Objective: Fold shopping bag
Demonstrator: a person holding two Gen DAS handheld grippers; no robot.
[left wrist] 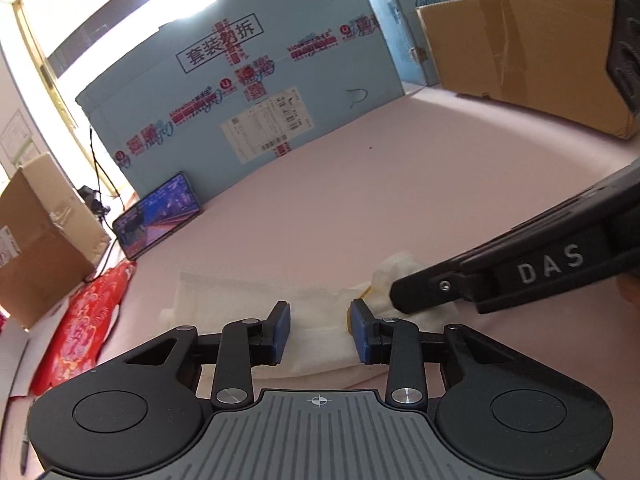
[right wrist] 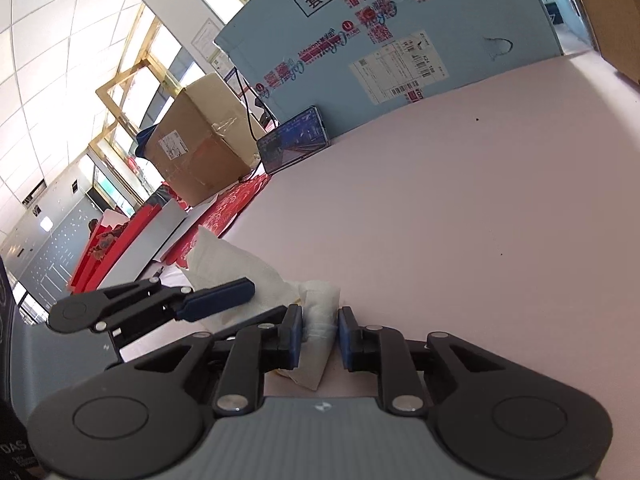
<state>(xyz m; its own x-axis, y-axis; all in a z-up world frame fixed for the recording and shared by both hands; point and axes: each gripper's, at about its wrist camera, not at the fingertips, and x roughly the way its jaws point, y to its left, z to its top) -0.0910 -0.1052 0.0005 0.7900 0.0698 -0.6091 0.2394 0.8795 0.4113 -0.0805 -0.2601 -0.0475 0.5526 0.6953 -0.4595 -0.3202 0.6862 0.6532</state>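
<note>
a white bag (left wrist: 308, 320) lies bunched into a strip on the pink table (left wrist: 400, 184), left gripper (left wrist: 319, 330) spread apart over its middle, right gripper (right wrist: 319, 334) parted around its twisted end, where thin film could slip and spring unfolded.

The middle of the pink bench (left wrist: 400, 184) lies bare, open to either gripper. A blue box (left wrist: 248, 80) walls off its far edge, with a phone (left wrist: 158, 216) leaning at the box's foot. A brown carton (left wrist: 520, 56) blocks the far right corner. Along the left edge sit red cloth (left wrist: 88, 324) and another cardboard box (left wrist: 36, 236)
</note>
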